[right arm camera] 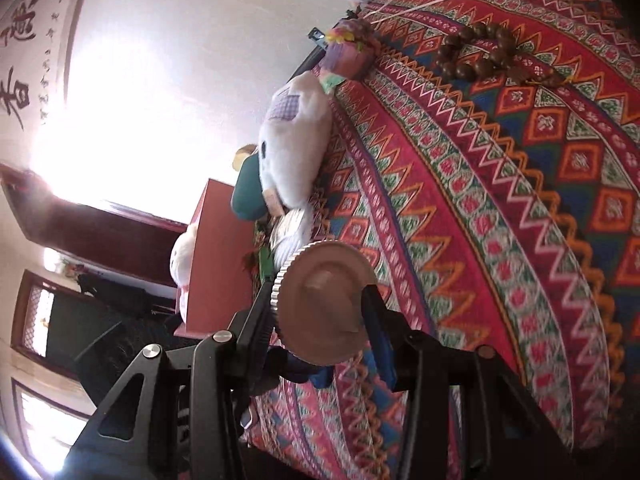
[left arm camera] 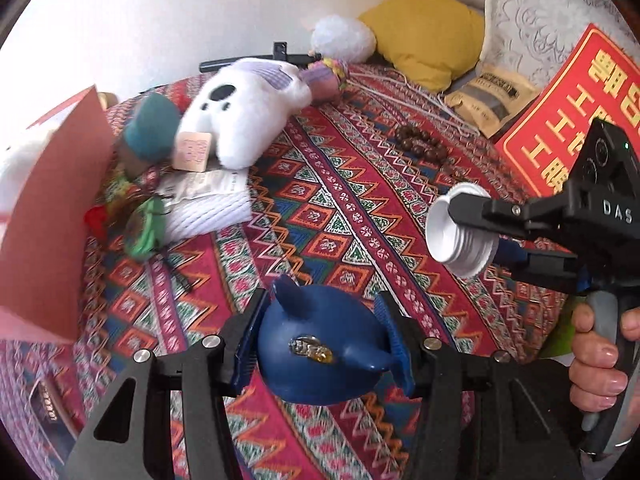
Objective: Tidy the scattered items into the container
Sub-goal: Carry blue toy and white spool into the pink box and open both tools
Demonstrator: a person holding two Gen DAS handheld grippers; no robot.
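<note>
In the left wrist view my left gripper is shut on a blue pig-shaped bank, its blue pads pressing both sides, held above the patterned cloth. At the right my right gripper, in a person's hand, is shut on a white threaded lid. The right wrist view shows the same lid from its knurled top, clamped in the right gripper. A red open box stands at the cloth's left edge.
On the cloth lie a white plush toy, a teal object, folded white cloth, a green trinket and brown beads. A yellow pillow, kraft pouch and red sign sit behind.
</note>
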